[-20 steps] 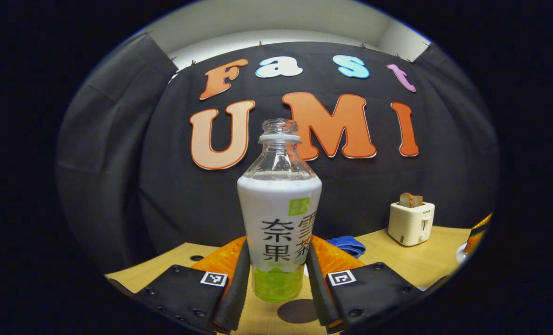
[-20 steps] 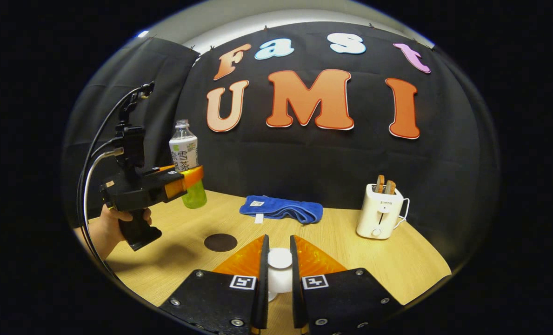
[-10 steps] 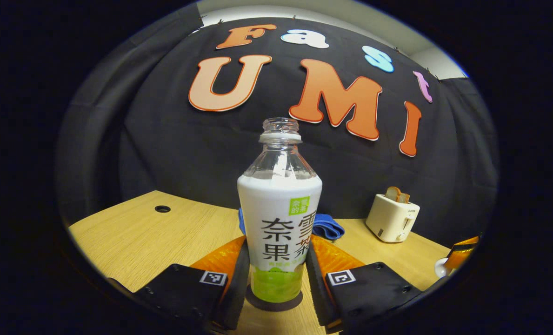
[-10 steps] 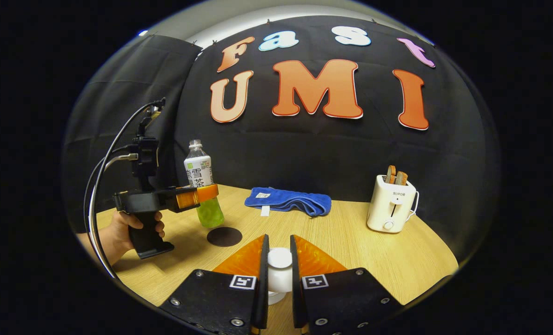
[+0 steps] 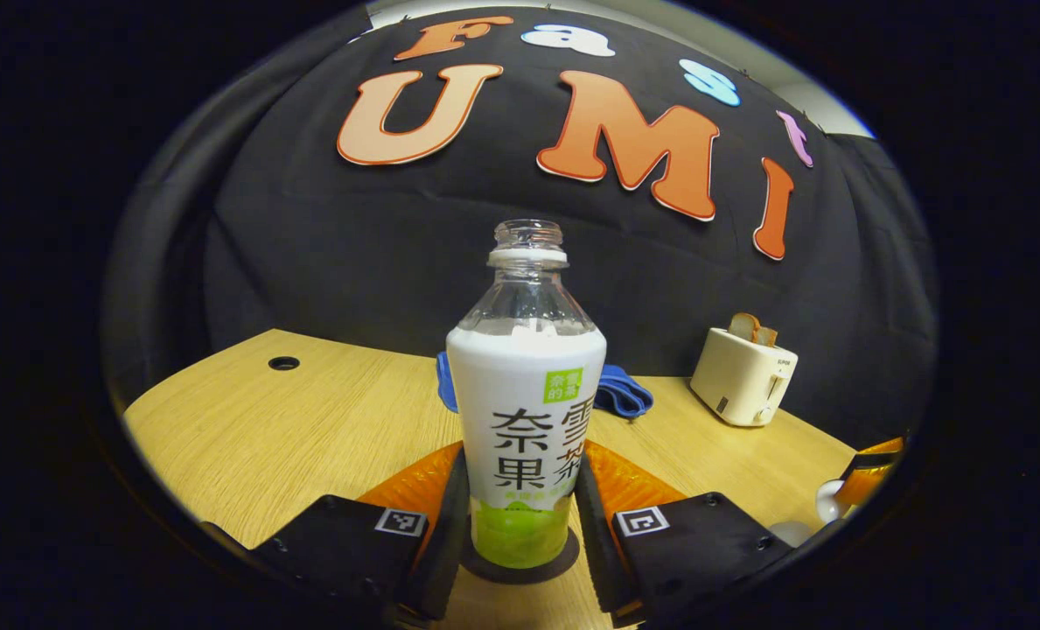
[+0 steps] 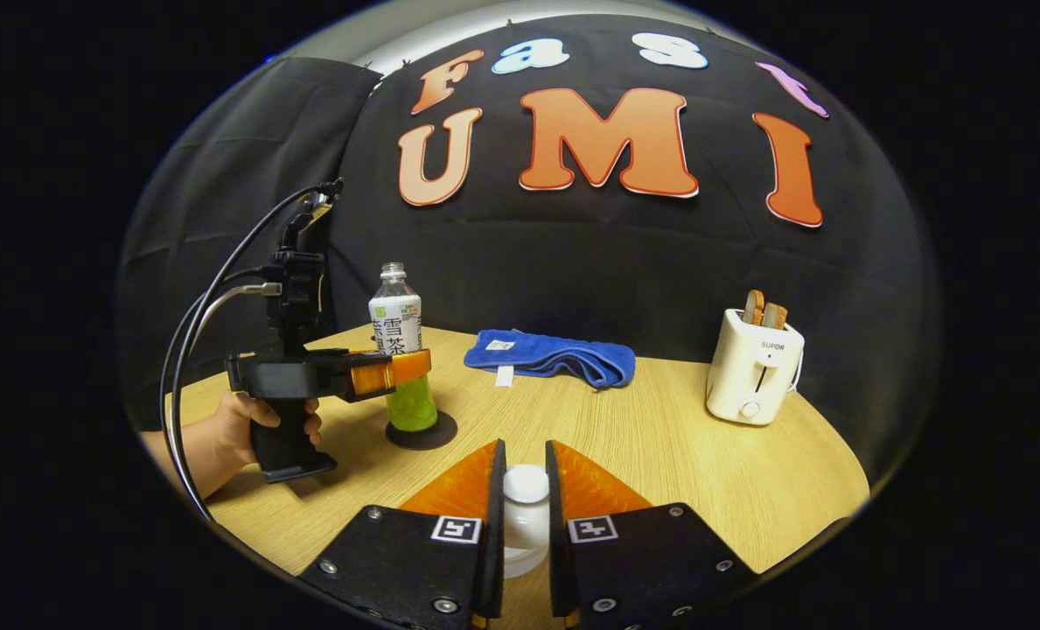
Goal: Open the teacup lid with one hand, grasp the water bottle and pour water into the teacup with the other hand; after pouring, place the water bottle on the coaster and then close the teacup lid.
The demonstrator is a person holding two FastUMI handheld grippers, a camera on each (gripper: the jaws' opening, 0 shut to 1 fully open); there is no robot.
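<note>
Water bottle (image 5: 526, 411) upright, uncapped, its base on the dark round coaster (image 5: 563, 560) at 6 o'clock in the left gripper view. My left gripper (image 5: 520, 512) is clamped on the bottle's lower body, both fingers pressing its sides. In the right gripper view the bottle (image 6: 403, 359) stands at 9 o'clock on the coaster (image 6: 436, 434), my hand (image 6: 244, 422) on the handle. My right gripper (image 6: 524, 516) pinches the white teacup lid (image 6: 526, 484) at 6 o'clock. Blue towel (image 6: 550, 357) at 12, white toaster (image 6: 754, 367) at 3, on the wooden table (image 6: 659, 455).
</note>
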